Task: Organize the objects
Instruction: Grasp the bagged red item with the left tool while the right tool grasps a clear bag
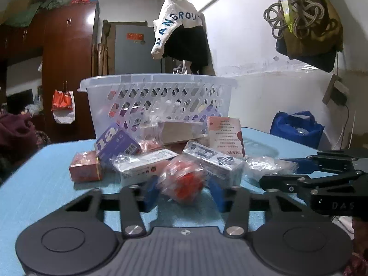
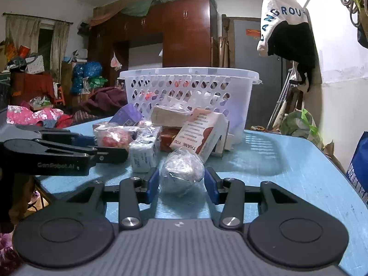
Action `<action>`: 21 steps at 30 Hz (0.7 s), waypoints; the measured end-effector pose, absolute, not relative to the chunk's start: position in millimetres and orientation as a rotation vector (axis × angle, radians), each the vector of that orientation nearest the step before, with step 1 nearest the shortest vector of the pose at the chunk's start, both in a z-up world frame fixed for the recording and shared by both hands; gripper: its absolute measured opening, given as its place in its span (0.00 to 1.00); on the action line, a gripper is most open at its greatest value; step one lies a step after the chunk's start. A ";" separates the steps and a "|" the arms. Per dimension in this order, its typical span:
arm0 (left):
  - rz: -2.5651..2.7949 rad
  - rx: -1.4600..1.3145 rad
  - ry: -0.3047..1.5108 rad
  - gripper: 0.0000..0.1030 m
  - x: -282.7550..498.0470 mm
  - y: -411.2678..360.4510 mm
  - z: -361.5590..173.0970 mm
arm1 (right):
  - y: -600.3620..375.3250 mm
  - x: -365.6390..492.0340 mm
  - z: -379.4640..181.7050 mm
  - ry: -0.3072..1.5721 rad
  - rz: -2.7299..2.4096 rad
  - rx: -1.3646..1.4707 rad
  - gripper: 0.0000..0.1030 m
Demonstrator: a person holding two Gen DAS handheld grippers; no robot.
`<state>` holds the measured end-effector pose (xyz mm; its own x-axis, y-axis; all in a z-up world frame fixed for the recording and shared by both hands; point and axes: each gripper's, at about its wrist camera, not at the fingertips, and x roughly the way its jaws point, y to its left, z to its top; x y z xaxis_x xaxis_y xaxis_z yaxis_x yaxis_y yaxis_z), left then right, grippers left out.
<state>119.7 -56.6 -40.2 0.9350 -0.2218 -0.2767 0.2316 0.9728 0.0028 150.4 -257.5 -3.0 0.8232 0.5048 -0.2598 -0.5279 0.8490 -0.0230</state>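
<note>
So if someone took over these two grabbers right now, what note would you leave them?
Left gripper: closed on the red bagged ball, which sits on the table.
Right gripper: closed on the silver bagged ball, also on the table.
Basket: behind the pile, already holding some items.
Left to do: lift both balls into the basket, then the boxes and packets in the pile.

Looks like a cluttered home bedroom/storage room: big wooden wardrobe [image 2: 184, 34], curtained window [image 2: 36, 43], clothes hanging [image 1: 181, 32] on the wall.
</note>
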 end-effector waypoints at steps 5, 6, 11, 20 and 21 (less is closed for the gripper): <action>-0.239 0.002 0.246 0.43 114.8 -49.5 -44.1 | -257.9 148.1 -2.5 0.246 0.541 -0.094 0.46; -0.243 -0.002 0.235 0.43 112.5 -48.4 -44.0 | -258.3 147.6 -2.0 0.245 0.540 -0.092 0.46; -0.256 -0.004 0.192 0.43 102.6 -44.5 -41.1 | -260.6 146.1 0.3 0.241 0.525 -0.088 0.45; -0.257 -0.021 0.187 0.43 101.9 -37.5 -40.4 | -261.0 142.3 5.5 0.222 0.508 -0.080 0.45; -0.259 -0.027 0.183 0.43 101.1 -35.9 -39.7 | -261.3 141.5 6.8 0.218 0.508 -0.078 0.45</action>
<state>101.1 -35.9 -39.7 0.9501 -0.2572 -0.1767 0.2524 0.9663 -0.0499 141.5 -261.2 6.8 0.8511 0.4737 -0.2263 -0.4902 0.8714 -0.0196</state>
